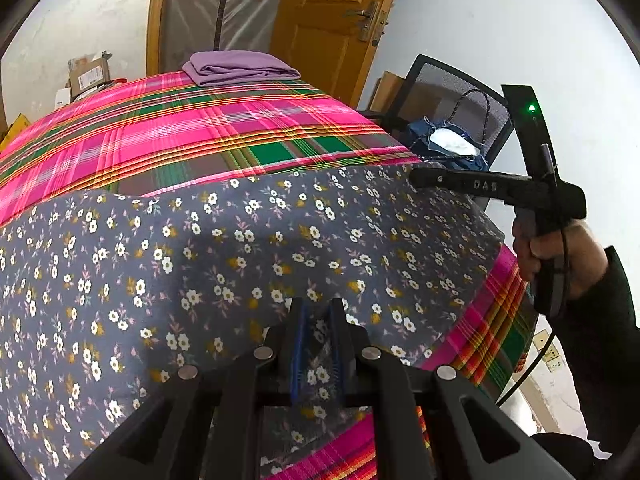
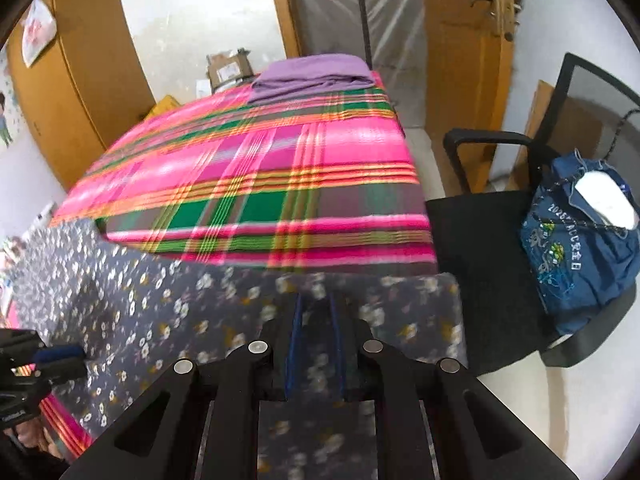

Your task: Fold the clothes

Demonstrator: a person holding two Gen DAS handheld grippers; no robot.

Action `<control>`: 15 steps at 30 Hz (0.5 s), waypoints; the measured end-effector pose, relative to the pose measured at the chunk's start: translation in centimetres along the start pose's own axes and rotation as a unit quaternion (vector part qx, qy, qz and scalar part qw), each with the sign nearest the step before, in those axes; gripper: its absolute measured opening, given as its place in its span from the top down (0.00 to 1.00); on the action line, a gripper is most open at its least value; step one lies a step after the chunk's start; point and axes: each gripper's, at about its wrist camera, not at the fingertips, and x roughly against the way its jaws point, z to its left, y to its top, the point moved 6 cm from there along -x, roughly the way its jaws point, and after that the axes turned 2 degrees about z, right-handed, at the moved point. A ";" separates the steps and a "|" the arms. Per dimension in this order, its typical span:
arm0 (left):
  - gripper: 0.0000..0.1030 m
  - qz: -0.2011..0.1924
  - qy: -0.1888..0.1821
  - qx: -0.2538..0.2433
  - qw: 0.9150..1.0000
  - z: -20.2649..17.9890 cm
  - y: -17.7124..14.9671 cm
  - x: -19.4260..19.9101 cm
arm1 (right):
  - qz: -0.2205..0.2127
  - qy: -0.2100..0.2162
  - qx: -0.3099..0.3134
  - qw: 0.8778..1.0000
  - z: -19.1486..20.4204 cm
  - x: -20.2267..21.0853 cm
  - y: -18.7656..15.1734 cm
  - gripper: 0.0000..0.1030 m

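Floral cloth lies spread over the near end of the plaid-covered bed. Left gripper tilts downward, narrow fingers pinching the near edge. Right gripper, equally tilted, clamps the cloth's corner beside the office chair.

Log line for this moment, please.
step: folding | left gripper: shut on floral cloth | right gripper: shut on floral cloth | done: purple garment folded
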 end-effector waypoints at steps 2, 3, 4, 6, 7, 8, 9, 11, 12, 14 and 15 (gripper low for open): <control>0.88 0.000 0.000 0.000 1.000 0.0 0.1 -0.1 | -0.005 -0.018 -0.019 1.000 -1.9 0.3 0.1 0.86; 0.88 0.000 0.000 0.000 1.000 0.0 0.1 -0.1 | -0.008 -0.021 -0.037 0.999 -3.1 0.6 0.0 0.86; 0.88 0.000 -0.001 0.000 1.000 0.0 0.1 -0.1 | -0.012 -0.025 -0.055 0.998 -4.2 1.1 -0.2 0.85; 0.88 0.000 -0.002 0.001 1.000 0.0 0.2 -0.2 | -0.025 -0.027 -0.081 0.996 -5.9 2.5 -0.7 0.85; 0.88 0.000 -0.002 0.001 1.000 0.0 0.2 -0.2 | -0.028 -0.025 -0.085 0.996 -6.1 2.9 -1.0 0.85; 0.88 0.000 -0.002 0.002 1.000 0.0 0.2 -0.2 | -0.031 -0.024 -0.090 0.995 -6.3 3.3 -1.3 0.84; 0.88 -0.001 -0.002 0.002 1.000 0.0 0.3 -0.3 | -0.033 -0.021 -0.093 0.995 -6.4 3.6 -1.5 0.82; 0.88 -0.001 -0.002 0.002 1.000 0.0 0.3 -0.4 | -0.027 -0.015 -0.087 0.996 -6.2 3.5 -2.2 0.82; 0.88 -0.001 -0.002 0.002 1.000 0.0 0.3 -0.4 | -0.022 -0.015 -0.084 0.996 -6.2 3.4 -2.5 0.82; 0.88 -0.001 -0.001 0.002 1.000 0.0 0.3 -0.3 | -0.012 -0.017 -0.093 0.995 -6.6 3.1 -3.1 0.82; 0.88 -0.001 0.000 0.002 1.000 0.0 0.3 -0.3 | -0.015 -0.018 -0.098 0.995 -6.8 3.4 -3.2 0.82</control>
